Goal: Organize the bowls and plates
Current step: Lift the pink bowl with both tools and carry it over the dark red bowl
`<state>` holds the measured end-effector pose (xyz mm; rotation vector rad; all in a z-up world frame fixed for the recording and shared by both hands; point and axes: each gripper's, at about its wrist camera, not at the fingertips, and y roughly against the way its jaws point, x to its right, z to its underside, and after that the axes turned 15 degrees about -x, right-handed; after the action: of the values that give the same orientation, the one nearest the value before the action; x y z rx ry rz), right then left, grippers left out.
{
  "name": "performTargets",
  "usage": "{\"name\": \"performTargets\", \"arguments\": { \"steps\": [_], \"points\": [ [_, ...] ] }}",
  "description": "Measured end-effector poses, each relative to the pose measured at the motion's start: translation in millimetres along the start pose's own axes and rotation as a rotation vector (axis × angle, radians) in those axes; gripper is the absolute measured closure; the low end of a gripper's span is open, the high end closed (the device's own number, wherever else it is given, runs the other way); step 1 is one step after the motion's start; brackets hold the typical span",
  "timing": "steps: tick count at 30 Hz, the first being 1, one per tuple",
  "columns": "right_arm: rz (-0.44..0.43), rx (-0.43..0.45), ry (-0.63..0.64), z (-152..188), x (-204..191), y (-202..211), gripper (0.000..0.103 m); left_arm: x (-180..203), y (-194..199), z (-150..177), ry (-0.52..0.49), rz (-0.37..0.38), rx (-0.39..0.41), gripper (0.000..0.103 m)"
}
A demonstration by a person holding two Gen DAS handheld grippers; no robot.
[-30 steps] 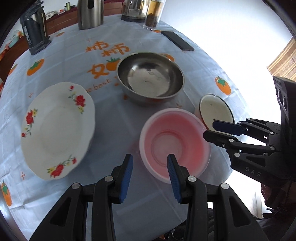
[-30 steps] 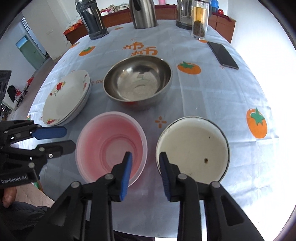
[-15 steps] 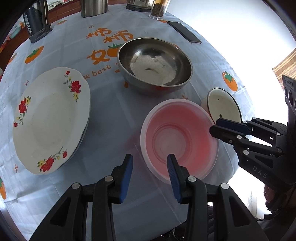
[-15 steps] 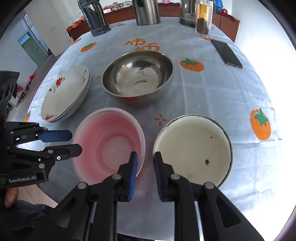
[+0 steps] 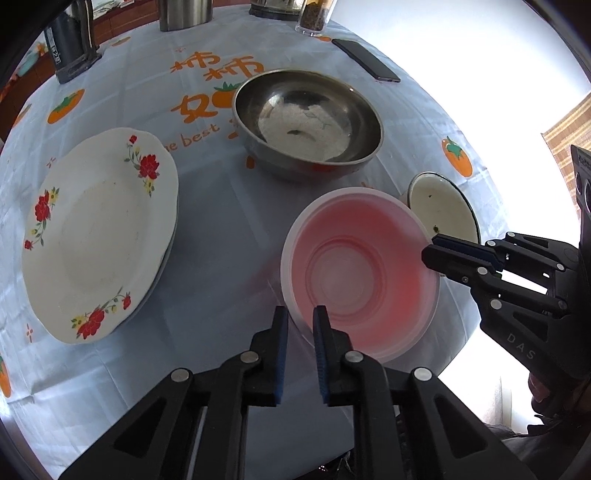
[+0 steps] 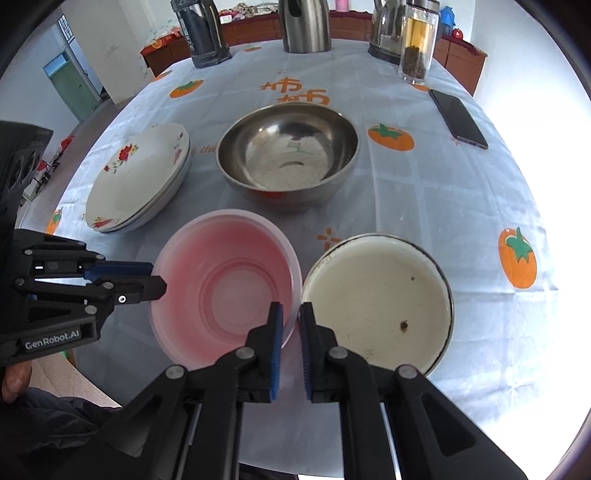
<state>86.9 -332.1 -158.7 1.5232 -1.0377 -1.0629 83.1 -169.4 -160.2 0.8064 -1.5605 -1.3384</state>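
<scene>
A translucent pink bowl (image 5: 362,273) (image 6: 225,288) stands on the table near its front edge. My left gripper (image 5: 301,317) (image 6: 157,278) is closing, with the bowl's left rim between its blue pads, which press on it. My right gripper (image 6: 291,314) (image 5: 430,249) is closing tight on the opposite rim. A white enamel bowl (image 6: 376,299) (image 5: 439,210) sits just right of the pink one. Behind them is a steel bowl (image 6: 288,155) (image 5: 308,122). Stacked flowered plates (image 5: 99,232) (image 6: 140,177) lie to the left.
A phone (image 6: 458,118), a glass jar (image 6: 417,51), a steel kettle (image 6: 306,26) and a dark thermos (image 6: 205,33) stand at the far side of the round table with the persimmon-print cloth (image 6: 424,206). Its front edge is right below both grippers.
Both pairs of jaws have narrowed from clearly apart to pinching the pink bowl's rim. The left gripper has shifted right and forward onto the rim.
</scene>
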Motion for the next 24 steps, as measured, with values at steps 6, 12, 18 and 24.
{"name": "performTargets", "arguments": {
  "steps": [6, 12, 18, 24],
  "points": [
    [0.016, 0.011, 0.011, -2, -2, 7, 0.094, 2, 10, 1, -0.01, -0.007, 0.033, 0.088],
    [-0.004, 0.017, 0.0, -5, -1, 10, 0.094, 0, 19, 0, -0.009, -0.009, 0.063, 0.088],
    [-0.01, 0.029, -0.004, -9, -1, 15, 0.094, 2, 27, 0, -0.025, -0.029, 0.092, 0.088],
    [-0.012, 0.042, -0.005, -13, 0, 21, 0.094, 2, 33, -3, -0.033, -0.034, 0.109, 0.088]
  ]
}}
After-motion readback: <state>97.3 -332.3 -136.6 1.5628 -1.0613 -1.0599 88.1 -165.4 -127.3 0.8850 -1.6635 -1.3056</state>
